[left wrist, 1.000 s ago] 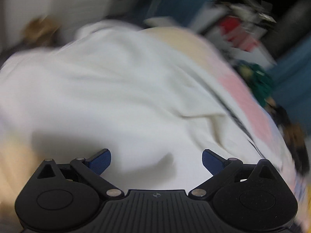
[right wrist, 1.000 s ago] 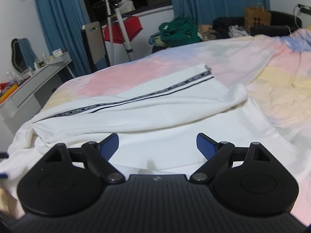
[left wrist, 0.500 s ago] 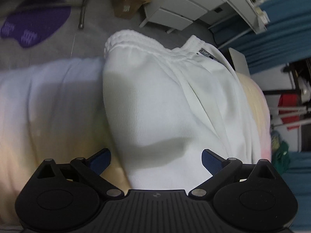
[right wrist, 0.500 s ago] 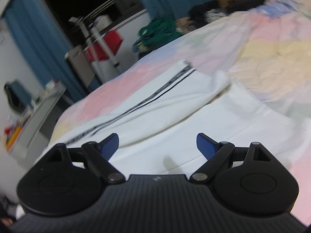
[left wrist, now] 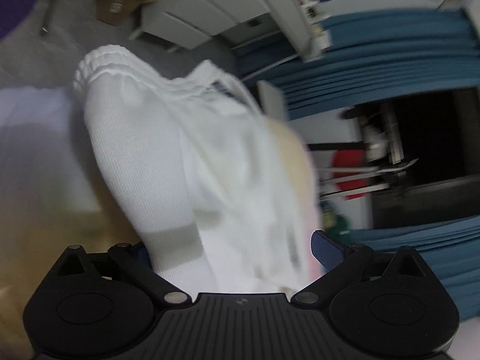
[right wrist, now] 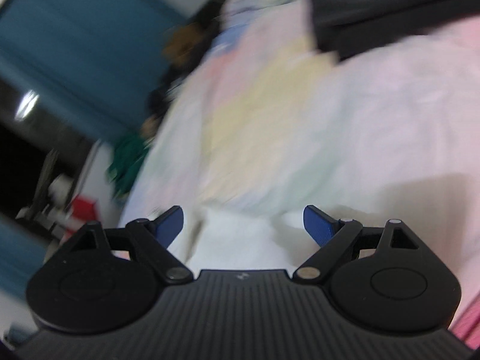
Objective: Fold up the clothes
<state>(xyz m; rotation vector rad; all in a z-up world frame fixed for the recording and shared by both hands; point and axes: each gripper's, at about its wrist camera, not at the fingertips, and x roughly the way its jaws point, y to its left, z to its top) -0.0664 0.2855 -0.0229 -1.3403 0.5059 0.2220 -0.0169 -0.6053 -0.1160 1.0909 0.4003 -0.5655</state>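
The white ribbed garment (left wrist: 168, 162) lies bunched on the pastel bedspread (right wrist: 270, 114), its gathered elastic waistband (left wrist: 102, 60) at the bed's edge, a dark stripe down one side. The left gripper (left wrist: 228, 249) has fingers spread wide around the cloth without pinching; the right gripper (right wrist: 243, 225) is likewise spread over white fabric.

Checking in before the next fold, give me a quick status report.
Left tool open, white garment lying between its fingers. Right tool open, over a white edge of cloth on the pastel bedspread, gripping nothing. Right view blurred; no obstruction visible.
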